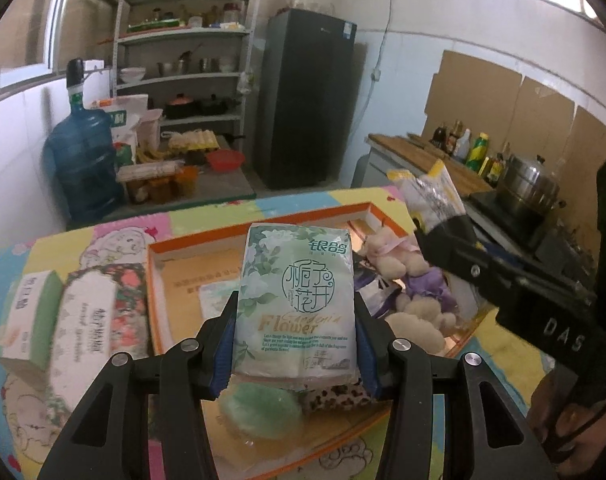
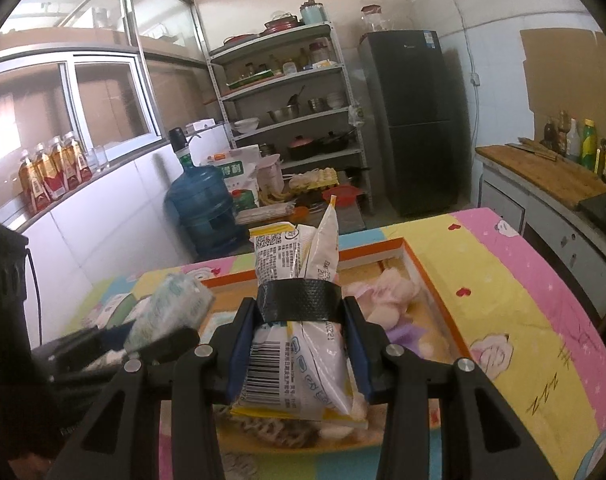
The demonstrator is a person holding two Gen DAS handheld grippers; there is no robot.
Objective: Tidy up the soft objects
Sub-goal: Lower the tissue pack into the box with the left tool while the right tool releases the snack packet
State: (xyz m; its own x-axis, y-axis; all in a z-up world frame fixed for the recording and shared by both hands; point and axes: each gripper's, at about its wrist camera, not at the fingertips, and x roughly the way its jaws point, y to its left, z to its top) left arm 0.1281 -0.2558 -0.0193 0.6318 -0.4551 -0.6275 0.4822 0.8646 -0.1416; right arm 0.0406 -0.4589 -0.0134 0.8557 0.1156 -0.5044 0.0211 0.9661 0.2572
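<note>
My left gripper (image 1: 297,304) is shut on a green-and-white tissue pack (image 1: 297,292), held upright above the orange-rimmed box (image 1: 259,224). My right gripper (image 2: 301,308) is shut on a white-and-yellow plastic bag (image 2: 295,352) with a black tape band, held above the same box (image 2: 435,280). The right gripper and its bag (image 1: 431,196) show at the right of the left wrist view. The left gripper's pack (image 2: 171,304) shows at the left of the right wrist view. Plush toys (image 1: 395,256) and a green puff (image 1: 259,408) lie in the box.
Two tissue packs (image 1: 91,320) lie left of the box on the colourful tablecloth (image 2: 523,300). Behind stand a blue water jug (image 1: 83,160), a shelf rack (image 1: 183,60), a dark fridge (image 1: 307,100) and a counter with bottles and a steel pot (image 1: 531,180).
</note>
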